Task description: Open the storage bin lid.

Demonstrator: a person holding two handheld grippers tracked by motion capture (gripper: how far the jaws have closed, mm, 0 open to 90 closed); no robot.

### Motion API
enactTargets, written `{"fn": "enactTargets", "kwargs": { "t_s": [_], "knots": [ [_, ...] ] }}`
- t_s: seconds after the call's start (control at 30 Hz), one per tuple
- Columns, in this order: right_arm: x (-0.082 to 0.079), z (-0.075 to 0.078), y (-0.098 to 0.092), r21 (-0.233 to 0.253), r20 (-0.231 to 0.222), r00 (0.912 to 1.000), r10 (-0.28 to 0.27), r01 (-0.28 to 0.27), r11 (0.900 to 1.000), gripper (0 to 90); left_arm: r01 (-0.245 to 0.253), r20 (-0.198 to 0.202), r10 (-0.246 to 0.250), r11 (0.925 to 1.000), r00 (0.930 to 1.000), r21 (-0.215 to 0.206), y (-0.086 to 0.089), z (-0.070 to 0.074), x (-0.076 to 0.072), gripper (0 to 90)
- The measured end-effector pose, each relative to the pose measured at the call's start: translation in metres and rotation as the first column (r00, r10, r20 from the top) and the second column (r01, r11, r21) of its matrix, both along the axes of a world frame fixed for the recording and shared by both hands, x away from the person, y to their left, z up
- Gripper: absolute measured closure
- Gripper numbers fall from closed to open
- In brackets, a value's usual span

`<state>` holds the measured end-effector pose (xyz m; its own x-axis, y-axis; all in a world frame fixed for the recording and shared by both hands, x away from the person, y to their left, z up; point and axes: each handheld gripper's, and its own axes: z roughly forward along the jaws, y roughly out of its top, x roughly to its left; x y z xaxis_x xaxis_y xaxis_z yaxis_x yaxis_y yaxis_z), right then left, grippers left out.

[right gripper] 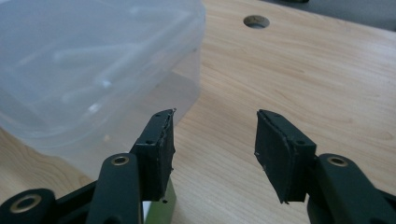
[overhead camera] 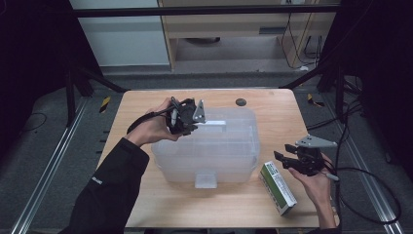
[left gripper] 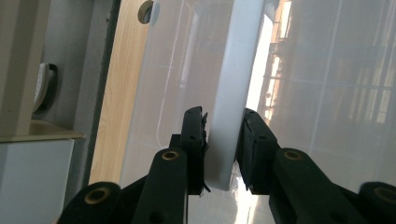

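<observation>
L gripper (left gripper: 220, 140) clamped on white handle (left gripper: 233, 93) of clear box (overhead camera: 204, 146) mid-table; lift straight, w/o twisting; R gripper (right gripper: 212, 149) released, over green carton (overhead camera: 277, 187); keep clear.

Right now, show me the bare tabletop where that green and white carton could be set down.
Bare wood lies right of the clear plastic storage box, between it and the table edge, up to the round hole. The front strip is narrow. Near the right gripper and green and white carton it is crowded.
</observation>
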<state>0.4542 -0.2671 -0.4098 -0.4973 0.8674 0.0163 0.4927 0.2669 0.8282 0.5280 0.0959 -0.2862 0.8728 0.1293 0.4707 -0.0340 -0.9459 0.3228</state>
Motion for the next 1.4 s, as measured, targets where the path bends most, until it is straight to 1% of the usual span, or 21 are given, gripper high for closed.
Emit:
{"fn": "enactTargets", "kwargs": {
  "t_s": [0.17, 0.27, 0.33, 0.47, 0.57, 0.63, 0.67, 0.73, 0.77, 0.83, 0.93, 0.97, 1.07, 1.1, 1.13, 1.17, 1.2, 1.27, 1.3, 1.37, 1.4],
  "knots": [
    [-0.005, 0.011, 0.006, 0.007, 0.017, 0.9993, 0.032, -0.033, 0.999, 50.7, -0.011, -0.009, 0.011, 0.9999, 0.9999, -0.010, 0.000, 0.001, 0.001, 72.6],
    [-0.007, 0.015, 0.011, 0.002, 0.027, 0.9980, 0.057, -0.057, 0.998, 52.9, -0.012, 0.002, 0.012, 0.9998, 0.9999, -0.018, 0.001, 0.003, 0.002, 72.4],
    [-0.009, 0.019, 0.016, 0.004, 0.024, 0.9968, 0.076, -0.076, 0.997, 54.9, -0.019, 0.006, 0.019, 0.9994, 0.9998, -0.028, 0.002, 0.004, 0.003, 72.0],
    [-0.010, 0.022, 0.019, 0.006, 0.025, 0.9956, 0.091, -0.091, 0.996, 56.5, -0.031, 0.007, 0.031, 0.9990, 0.9995, -0.032, 0.001, 0.006, 0.005, 71.7],
    [-0.012, 0.024, 0.021, 0.016, 0.020, 0.9946, 0.101, -0.102, 0.995, 57.6, -0.037, 0.011, 0.038, 0.9985, 0.9992, -0.039, 0.002, 0.007, 0.006, 71.4],
    [-0.013, 0.025, 0.022, 0.034, 0.017, 0.9934, 0.114, -0.114, 0.993, 61.4, -0.045, 0.015, 0.046, 0.9979, 0.9989, -0.047, 0.002, 0.008, 0.007, 71.0],
    [-0.013, 0.025, 0.022, 0.034, 0.017, 0.9934, 0.114, -0.114, 0.993, 61.4, -0.045, 0.015, 0.046, 0.9979, 0.9989, -0.047, 0.002, 0.008, 0.007, 70.9],
    [-0.014, 0.026, 0.023, 0.050, 0.028, 0.9927, 0.118, -0.119, 0.992, 66.5, -0.049, 0.011, 0.049, 0.9975, 0.9987, -0.051, 0.002, 0.009, 0.009, 70.9],
    [-0.016, 0.027, 0.024, 0.066, 0.019, 0.9917, 0.127, -0.128, 0.990, 69.5, -0.053, 0.010, 0.053, 0.9970, 0.9985, -0.057, 0.003, 0.010, 0.009, 70.6],
    [-0.016, 0.027, 0.025, 0.065, 0.020, 0.9916, 0.128, -0.129, 0.989, 70.9, -0.058, 0.013, 0.059, 0.9961, 0.9982, -0.067, 0.003, 0.011, 0.011, 70.4],
    [-0.016, 0.026, 0.028, 0.065, 0.000, 0.9894, 0.145, -0.145, 0.987, 75.5, -0.065, 0.016, 0.066, 0.9948, 0.9977, -0.079, 0.004, 0.013, 0.014, 69.9],
    [-0.016, 0.025, 0.030, 0.071, -0.013, 0.9873, 0.159, -0.157, 0.985, 77.4, -0.067, 0.018, 0.068, 0.9945, 0.9975, -0.081, 0.004, 0.013, 0.015, 69.7],
    [-0.016, 0.025, 0.032, 0.074, -0.020, 0.9854, 0.169, -0.167, 0.983, 79.6, -0.077, 0.025, 0.080, 0.9927, 0.9965, -0.093, 0.005, 0.014, 0.017, 69.4],
    [-0.017, 0.025, 0.035, 0.076, -0.018, 0.9842, 0.176, -0.174, 0.982, 83.1, -0.082, 0.028, 0.085, 0.9917, 0.9960, -0.100, 0.005, 0.015, 0.018, 69.0],
    [-0.017, 0.025, 0.035, 0.076, -0.018, 0.9842, 0.176, -0.174, 0.982, 83.1, -0.084, 0.030, 0.088, 0.9908, 0.9957, -0.106, 0.005, 0.015, 0.019, 69.0],
    [-0.017, 0.025, 0.036, 0.080, -0.025, 0.9826, 0.184, -0.182, 0.980, 86.0, -0.088, 0.028, 0.092, 0.9895, 0.9954, -0.114, 0.006, 0.016, 0.020, 68.7],
    [-0.017, 0.025, 0.036, 0.080, -0.025, 0.9826, 0.184, -0.182, 0.980, 86.0, -0.089, 0.027, 0.093, 0.9887, 0.9953, -0.121, 0.007, 0.016, 0.021, 68.7],
    [-0.017, 0.023, 0.037, 0.088, -0.032, 0.9806, 0.193, -0.190, 0.978, 90.0, -0.091, 0.024, 0.095, 0.9880, 0.9952, -0.125, 0.007, 0.017, 0.023, 68.5],
    [-0.017, 0.023, 0.037, 0.088, -0.032, 0.9806, 0.193, -0.190, 0.978, 90.0, -0.091, 0.025, 0.095, 0.9870, 0.9952, -0.132, 0.007, 0.017, 0.024, 68.5],
    [-0.016, 0.022, 0.039, 0.094, -0.042, 0.9782, 0.203, -0.199, 0.976, 90.0, -0.094, 0.022, 0.098, 0.9878, 0.9950, -0.124, 0.007, 0.018, 0.025, 68.5],
    [-0.016, 0.021, 0.039, 0.095, -0.036, 0.9783, 0.204, -0.200, 0.975, 90.0, -0.095, 0.022, 0.098, 0.9880, 0.9949, -0.122, 0.007, 0.019, 0.026, 68.5]
  ]
}}
